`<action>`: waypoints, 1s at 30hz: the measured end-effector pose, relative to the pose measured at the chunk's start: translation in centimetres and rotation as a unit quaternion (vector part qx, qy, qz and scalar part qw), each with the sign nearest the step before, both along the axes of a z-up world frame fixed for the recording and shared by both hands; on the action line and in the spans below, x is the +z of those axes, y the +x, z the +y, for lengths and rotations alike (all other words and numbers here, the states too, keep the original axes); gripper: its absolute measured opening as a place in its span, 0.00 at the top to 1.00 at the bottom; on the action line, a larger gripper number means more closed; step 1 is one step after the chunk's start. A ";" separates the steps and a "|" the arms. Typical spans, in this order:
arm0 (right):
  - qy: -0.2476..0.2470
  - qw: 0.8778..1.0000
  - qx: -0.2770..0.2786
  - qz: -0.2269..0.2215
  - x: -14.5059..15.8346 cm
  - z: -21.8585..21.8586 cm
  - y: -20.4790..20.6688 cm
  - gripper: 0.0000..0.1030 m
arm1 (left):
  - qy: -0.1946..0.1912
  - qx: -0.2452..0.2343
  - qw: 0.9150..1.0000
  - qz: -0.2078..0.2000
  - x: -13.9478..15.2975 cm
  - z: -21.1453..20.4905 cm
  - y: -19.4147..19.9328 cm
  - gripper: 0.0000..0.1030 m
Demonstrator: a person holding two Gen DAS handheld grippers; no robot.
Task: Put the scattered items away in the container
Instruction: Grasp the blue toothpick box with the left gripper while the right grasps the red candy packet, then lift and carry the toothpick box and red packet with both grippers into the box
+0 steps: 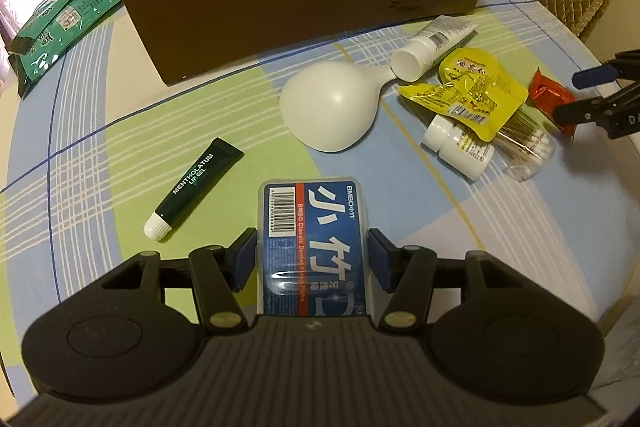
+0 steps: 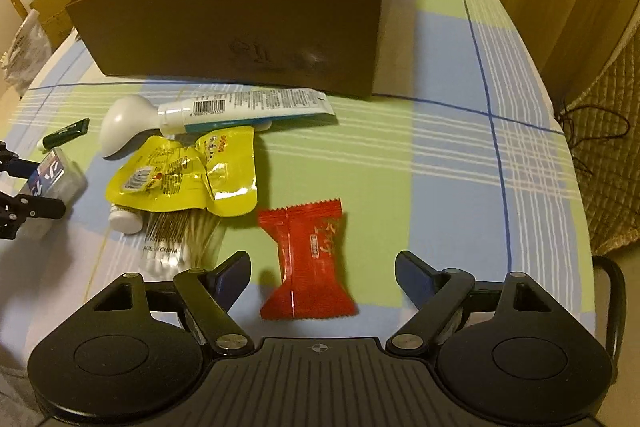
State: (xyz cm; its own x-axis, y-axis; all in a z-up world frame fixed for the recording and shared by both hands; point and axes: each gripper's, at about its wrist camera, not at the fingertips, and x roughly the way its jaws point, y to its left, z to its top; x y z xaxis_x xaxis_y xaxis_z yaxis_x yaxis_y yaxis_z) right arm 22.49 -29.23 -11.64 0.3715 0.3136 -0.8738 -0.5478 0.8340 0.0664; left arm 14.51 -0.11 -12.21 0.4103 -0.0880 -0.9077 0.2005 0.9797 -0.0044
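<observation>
I'm clamping the L gripper (image 1: 312,257) on the floss box (image 1: 314,247), R gripper (image 2: 322,275) gaping over the red sachet (image 2: 306,259); next I'm lifting both into the brown box (image 2: 240,39) behind.

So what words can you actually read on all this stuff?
"MENTHOLATUM LIP GEL": dark green tube.
"BMBO", "BMBO Classic Dental Floss Picks": blue floss box in the left claw.
"ADE IN CHINA": cotton swab pack.
Yellow pouches, red sachet, white tube, pill bottle: print too small or blurred.
</observation>
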 end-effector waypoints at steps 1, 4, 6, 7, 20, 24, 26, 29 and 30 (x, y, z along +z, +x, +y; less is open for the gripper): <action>-0.002 1.000 0.004 -0.001 -0.2 0.2 0.1 0.24 | 0.001 -0.001 1.000 0.001 -0.1 0.0 0.0 0.47; -0.008 1.000 0.015 0.001 -0.8 0.6 0.0 0.41 | 0.003 0.001 1.000 0.005 -0.3 -0.1 -0.1 0.47; -0.013 1.000 0.020 -0.005 -0.9 0.8 -0.3 0.46 | 0.002 0.003 1.000 0.004 -0.3 0.0 -0.2 0.47; -0.013 1.000 0.023 -0.007 -0.8 0.8 -0.4 0.52 | 0.002 0.005 1.000 0.005 -0.3 0.0 -0.3 0.47; 0.017 1.000 0.001 0.022 0.9 -0.2 -1.0 0.68 | 0.013 0.016 1.000 -0.009 2.8 -0.3 -0.7 0.48; 0.051 0.998 0.008 0.022 2.5 0.0 -1.4 0.68 | 0.013 0.013 1.000 -0.020 4.1 -0.5 -0.7 0.48; 0.071 0.997 0.015 0.022 3.3 0.4 -1.7 0.68 | 0.012 0.010 0.999 -0.028 4.5 -0.7 -0.8 0.48; 0.089 0.996 0.025 0.019 4.4 1.2 -2.2 0.68 | 0.007 0.009 0.999 -0.037 5.3 -1.1 -0.8 0.48; 0.093 0.995 0.028 0.018 4.7 1.4 -2.4 0.68 | 0.004 0.008 0.999 -0.039 5.6 -1.3 -0.8 0.48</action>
State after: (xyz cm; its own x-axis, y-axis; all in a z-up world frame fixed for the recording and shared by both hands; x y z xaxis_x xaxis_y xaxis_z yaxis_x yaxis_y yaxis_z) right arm 20.11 -27.83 -6.92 0.3189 0.4909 -0.8108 -0.5876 0.7736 0.2372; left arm 13.67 -1.37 -6.62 0.4818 -0.0744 -0.8731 0.1849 0.9826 0.0183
